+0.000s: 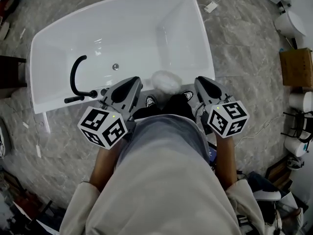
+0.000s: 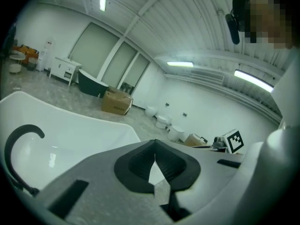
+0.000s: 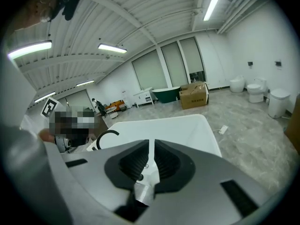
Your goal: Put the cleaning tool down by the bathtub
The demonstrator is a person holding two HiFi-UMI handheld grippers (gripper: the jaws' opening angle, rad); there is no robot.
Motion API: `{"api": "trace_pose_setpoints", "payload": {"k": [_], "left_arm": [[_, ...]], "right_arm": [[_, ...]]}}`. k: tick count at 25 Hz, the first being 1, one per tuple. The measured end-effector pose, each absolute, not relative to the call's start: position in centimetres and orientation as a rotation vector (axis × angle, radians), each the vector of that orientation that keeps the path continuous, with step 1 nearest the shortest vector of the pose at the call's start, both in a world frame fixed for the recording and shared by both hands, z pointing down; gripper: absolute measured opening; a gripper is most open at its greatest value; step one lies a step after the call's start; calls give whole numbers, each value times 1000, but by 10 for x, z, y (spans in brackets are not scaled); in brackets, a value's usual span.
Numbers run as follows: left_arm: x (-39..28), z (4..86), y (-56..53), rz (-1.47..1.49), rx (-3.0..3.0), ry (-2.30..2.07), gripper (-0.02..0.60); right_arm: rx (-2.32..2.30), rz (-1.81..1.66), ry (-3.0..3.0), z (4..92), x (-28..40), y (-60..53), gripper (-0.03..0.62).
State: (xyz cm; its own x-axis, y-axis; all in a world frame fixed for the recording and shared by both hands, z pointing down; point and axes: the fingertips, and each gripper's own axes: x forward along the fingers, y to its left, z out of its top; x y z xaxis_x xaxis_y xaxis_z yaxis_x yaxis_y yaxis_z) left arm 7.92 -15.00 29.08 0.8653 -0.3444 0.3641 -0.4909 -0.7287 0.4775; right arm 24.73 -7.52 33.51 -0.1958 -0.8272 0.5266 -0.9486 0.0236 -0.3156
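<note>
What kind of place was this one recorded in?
Probably a bathroom-fixture showroom or warehouse: a freestanding white bathtub sits on an open stone-look floor, several toilets stand loose, and a dark green tub sits beside a cardboard box.

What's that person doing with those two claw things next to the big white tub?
A person is standing at a white bathtub with a gripper in each hand. The left gripper and the right gripper are both shut and hold nothing. A fluffy white cleaning tool lies at the tub's near edge, between the two grippers, and neither one touches it. A curved black faucet stands at the tub's left end.
</note>
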Motion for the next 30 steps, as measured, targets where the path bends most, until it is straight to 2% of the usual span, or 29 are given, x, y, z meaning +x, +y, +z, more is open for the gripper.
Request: {"api": "trace_pose_setpoints", "payload": {"k": [9, 30], "left_arm": [[75, 269, -154, 255, 2494, -654, 5], [61, 292, -151, 338, 2481, -643, 5]], "right_arm": [[1932, 852, -2154, 294, 251, -62, 12], [1883, 835, -2142, 301, 227, -62, 11]]}}
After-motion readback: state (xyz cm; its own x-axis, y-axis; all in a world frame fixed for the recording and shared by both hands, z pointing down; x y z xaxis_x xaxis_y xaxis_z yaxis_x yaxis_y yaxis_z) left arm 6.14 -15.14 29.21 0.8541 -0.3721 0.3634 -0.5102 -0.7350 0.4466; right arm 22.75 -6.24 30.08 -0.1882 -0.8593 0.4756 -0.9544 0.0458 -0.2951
